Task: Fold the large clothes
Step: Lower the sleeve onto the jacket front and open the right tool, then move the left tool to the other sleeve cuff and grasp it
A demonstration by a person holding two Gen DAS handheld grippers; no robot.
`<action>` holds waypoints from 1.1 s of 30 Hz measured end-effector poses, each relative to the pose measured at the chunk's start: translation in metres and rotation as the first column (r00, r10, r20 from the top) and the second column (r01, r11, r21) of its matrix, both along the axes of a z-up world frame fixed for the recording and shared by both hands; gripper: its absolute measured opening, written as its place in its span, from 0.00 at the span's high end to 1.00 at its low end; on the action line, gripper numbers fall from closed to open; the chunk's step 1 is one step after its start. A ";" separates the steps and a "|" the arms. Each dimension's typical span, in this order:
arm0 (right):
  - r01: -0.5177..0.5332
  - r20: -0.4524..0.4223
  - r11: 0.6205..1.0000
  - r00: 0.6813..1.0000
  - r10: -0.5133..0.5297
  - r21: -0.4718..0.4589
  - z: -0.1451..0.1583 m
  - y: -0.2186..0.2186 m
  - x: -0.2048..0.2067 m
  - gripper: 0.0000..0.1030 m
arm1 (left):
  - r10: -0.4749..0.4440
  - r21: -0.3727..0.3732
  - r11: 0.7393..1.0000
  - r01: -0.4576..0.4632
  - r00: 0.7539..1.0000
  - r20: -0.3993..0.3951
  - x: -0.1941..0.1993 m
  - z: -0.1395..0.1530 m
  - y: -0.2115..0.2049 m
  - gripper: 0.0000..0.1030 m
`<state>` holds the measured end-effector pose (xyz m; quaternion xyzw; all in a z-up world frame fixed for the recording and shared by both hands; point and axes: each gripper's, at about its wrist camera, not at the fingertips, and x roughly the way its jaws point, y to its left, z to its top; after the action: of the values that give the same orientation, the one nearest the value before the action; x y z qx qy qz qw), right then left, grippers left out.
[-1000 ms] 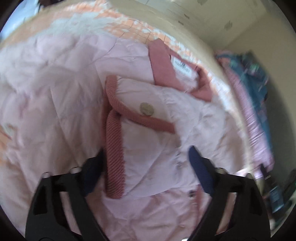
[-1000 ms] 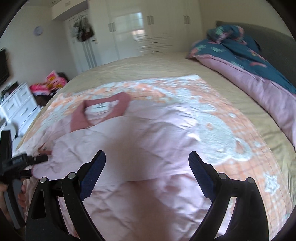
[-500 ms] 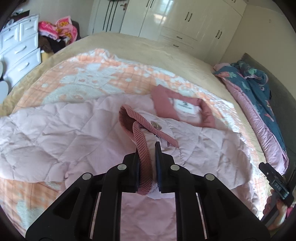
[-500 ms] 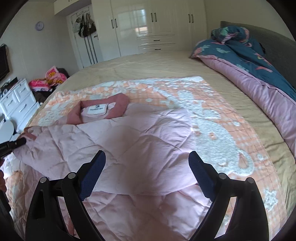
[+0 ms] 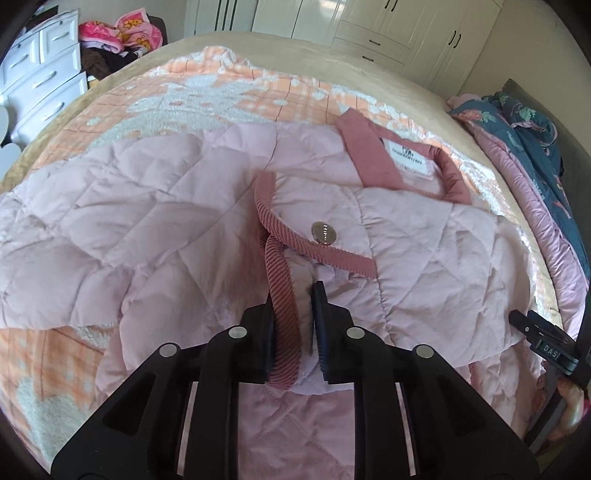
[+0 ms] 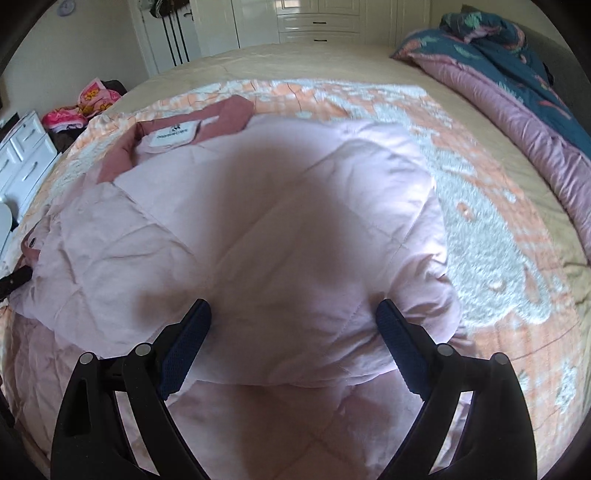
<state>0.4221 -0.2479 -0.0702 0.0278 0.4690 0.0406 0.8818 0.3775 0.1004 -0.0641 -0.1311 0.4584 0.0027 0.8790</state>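
A pale pink quilted jacket (image 5: 155, 221) with a dusty-rose collar (image 5: 373, 155) and ribbed trim lies spread on the bed. My left gripper (image 5: 295, 299) is shut on the ribbed cuff (image 5: 282, 291) of a sleeve folded over the jacket's front, near a metal snap button (image 5: 324, 233). In the right wrist view the jacket (image 6: 280, 221) fills the middle, its collar (image 6: 221, 122) at far left. My right gripper (image 6: 293, 314) is open, its fingers on either side of a puffed fold of the jacket, holding nothing. The right gripper also shows at the left wrist view's right edge (image 5: 543, 341).
An orange and white blanket (image 6: 491, 236) covers the beige bed. A teal and pink duvet (image 6: 517, 66) lies bunched along the right side. White drawers (image 5: 40, 74) and a pile of pink clothes (image 5: 118, 33) stand at far left. White wardrobes (image 5: 388, 26) line the back wall.
My left gripper has shut on the sleeve cuff and lifted it over the jacket front. My right gripper has moved lower and closer to the jacket, still open.
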 end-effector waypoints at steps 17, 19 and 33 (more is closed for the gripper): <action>-0.052 0.120 0.991 0.992 0.038 0.123 0.058 0.030 -0.053 0.05 | 0.082 -0.019 0.996 -0.082 0.996 0.029 -0.043 0.031 0.020 0.17; -0.062 0.136 0.990 0.990 0.044 0.127 0.063 0.036 -0.057 0.05 | 0.106 0.003 0.994 -0.106 0.994 0.036 -0.048 0.034 0.025 0.09; -0.164 0.188 0.981 0.972 0.144 0.099 0.090 0.100 -0.073 0.04 | 0.243 -0.001 0.970 -0.243 0.969 0.053 -0.081 0.039 0.089 0.09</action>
<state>0.3494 -0.1475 0.0201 0.0376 0.3849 0.1379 0.9118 0.2966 0.1893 -0.0255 -0.1840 0.4157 0.1082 0.8841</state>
